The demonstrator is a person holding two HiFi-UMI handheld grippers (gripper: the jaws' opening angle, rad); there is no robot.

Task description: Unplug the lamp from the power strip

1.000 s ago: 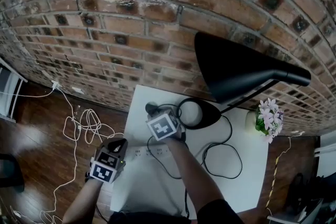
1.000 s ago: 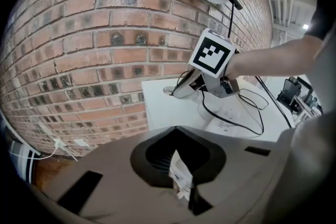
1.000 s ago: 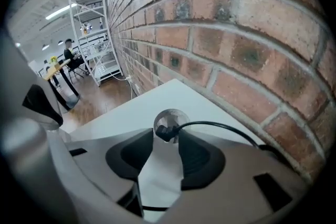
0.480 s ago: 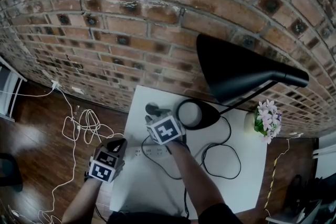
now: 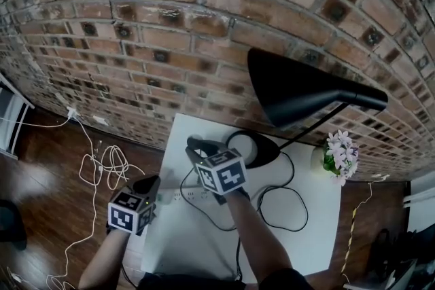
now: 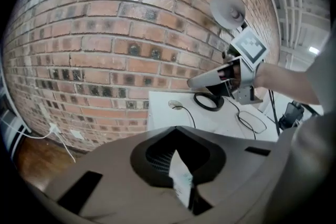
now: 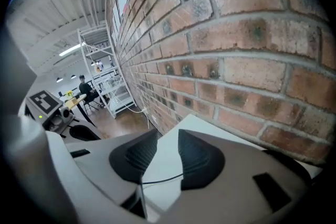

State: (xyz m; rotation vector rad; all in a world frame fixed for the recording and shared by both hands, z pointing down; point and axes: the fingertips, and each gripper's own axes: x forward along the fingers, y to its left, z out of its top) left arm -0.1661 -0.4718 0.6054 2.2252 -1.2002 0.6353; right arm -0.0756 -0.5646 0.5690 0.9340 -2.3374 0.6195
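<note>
Here, before a brick wall (image 5: 170, 44), white cables (image 5: 102, 166) sprawl over the wooden floor at nine o'clock; the left gripper (image 5: 149, 183) hovers at the left edge of the white table (image 5: 285, 241), jaws closed on a small white piece (image 6: 181, 183) that cannot be identified; the power strip (image 5: 192, 195) lies on the table at its three o'clock; the right gripper (image 7: 167, 144) hangs above the strip, jaws narrowly apart after just closing in, a thin black cord (image 7: 163, 181) running loose between them; the black lamp (image 5: 299, 88) stands at one o'clock, potted flowers (image 5: 338, 153) beside it.
</note>
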